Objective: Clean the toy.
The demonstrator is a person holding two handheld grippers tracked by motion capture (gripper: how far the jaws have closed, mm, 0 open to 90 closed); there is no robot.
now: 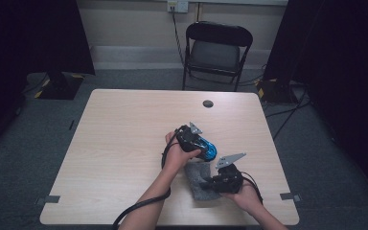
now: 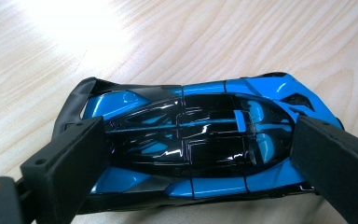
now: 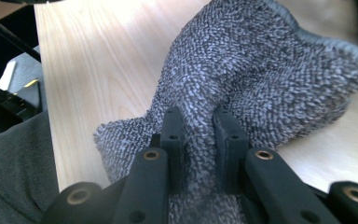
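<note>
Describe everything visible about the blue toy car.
The glossy blue and black plastic toy car is a low, sleek sports model with a dark glazed canopy crossed by blue ribs and a black spoiler at one end. It sits upright on the pale wooden table, wheels hidden. The left gripper clamps it end to end, one black pad against each end. In the high view it lies right of centre, just beyond the grey knitted cloth.

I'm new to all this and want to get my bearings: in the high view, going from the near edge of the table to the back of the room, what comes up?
Right gripper pinching the grey cloth → left gripper around the blue toy car → round hole in the table → black folding chair → wall socket.
</note>
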